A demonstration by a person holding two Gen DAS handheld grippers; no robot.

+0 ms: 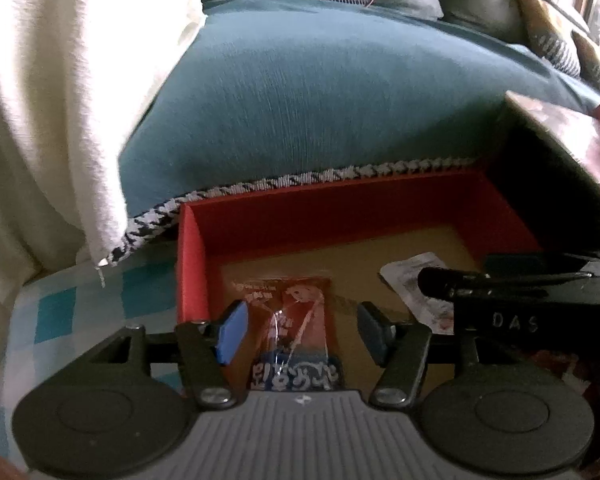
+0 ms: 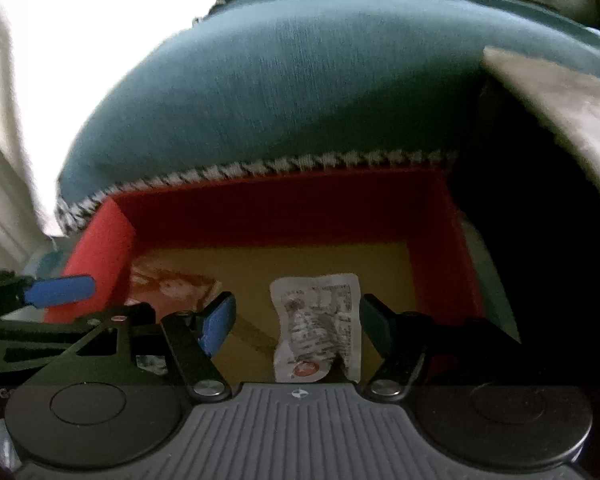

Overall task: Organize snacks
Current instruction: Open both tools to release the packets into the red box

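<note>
Below, each snack packet lies between parted tongs, untouched, inside the red box.

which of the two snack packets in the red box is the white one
The white snack packet between the right gripper's fingers; the other, the orange-red packet, lies to its left under the left gripper.

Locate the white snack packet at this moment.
The white snack packet lies flat on the tan floor of the red box, between the right gripper's open fingers; the orange packet lies to its left.
</note>
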